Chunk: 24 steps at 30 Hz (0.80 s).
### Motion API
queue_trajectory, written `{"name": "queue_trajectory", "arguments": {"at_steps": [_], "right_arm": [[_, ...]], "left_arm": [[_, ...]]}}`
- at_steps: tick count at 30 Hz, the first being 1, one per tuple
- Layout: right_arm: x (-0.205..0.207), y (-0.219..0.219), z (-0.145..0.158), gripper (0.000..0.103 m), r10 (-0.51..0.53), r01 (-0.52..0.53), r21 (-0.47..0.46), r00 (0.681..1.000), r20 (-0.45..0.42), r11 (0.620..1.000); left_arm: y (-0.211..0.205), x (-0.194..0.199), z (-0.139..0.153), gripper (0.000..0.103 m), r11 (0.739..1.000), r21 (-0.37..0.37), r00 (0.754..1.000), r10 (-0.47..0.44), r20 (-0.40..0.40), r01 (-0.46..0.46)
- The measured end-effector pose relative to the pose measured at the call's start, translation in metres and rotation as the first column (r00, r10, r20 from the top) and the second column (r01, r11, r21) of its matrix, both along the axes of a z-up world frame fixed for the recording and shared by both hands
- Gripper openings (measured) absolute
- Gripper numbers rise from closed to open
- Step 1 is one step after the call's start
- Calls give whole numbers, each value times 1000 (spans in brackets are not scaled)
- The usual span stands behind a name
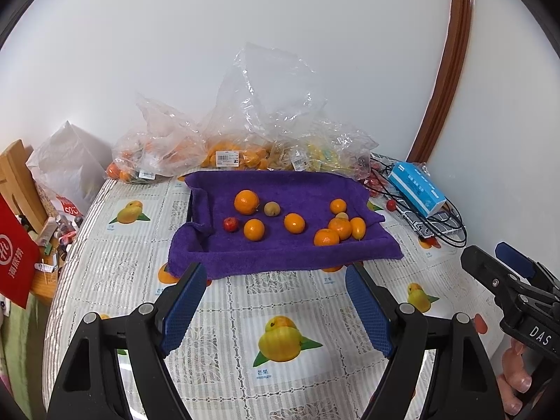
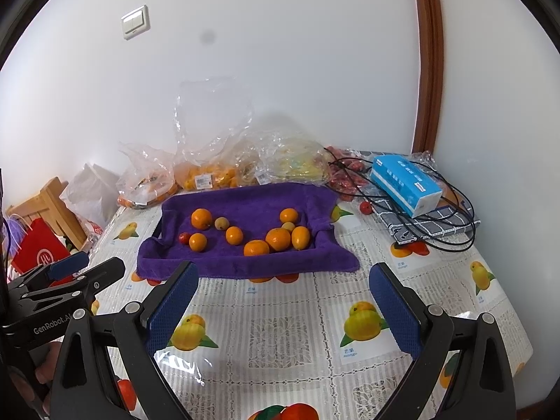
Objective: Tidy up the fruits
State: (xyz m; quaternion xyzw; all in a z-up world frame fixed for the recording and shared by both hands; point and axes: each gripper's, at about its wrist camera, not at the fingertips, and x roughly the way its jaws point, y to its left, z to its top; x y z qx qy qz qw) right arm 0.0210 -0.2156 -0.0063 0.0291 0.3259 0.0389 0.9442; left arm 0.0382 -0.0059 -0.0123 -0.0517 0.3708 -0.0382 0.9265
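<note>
A purple towel lines a tray at the table's middle. On it lie several oranges, a small red fruit, a brownish fruit and a yellow oval fruit. My left gripper is open and empty, just in front of the towel. My right gripper is open and empty too, also in front of the towel. Each gripper shows at the edge of the other's view.
Clear plastic bags of fruit stand behind the towel against the wall. A blue tissue box and black cables lie at the right. A loose red fruit sits beside them. A red bag hangs left.
</note>
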Motion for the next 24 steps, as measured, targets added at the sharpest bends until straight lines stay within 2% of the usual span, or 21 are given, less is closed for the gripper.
{"name": "queue_trajectory", "arguments": {"at_steps": [24], "right_arm": [[-1,0,1,97,1,-1,6,1000,0,1000]], "left_arm": [[-2,-2,1,81,1000,2,1000,-2,3,2]]}}
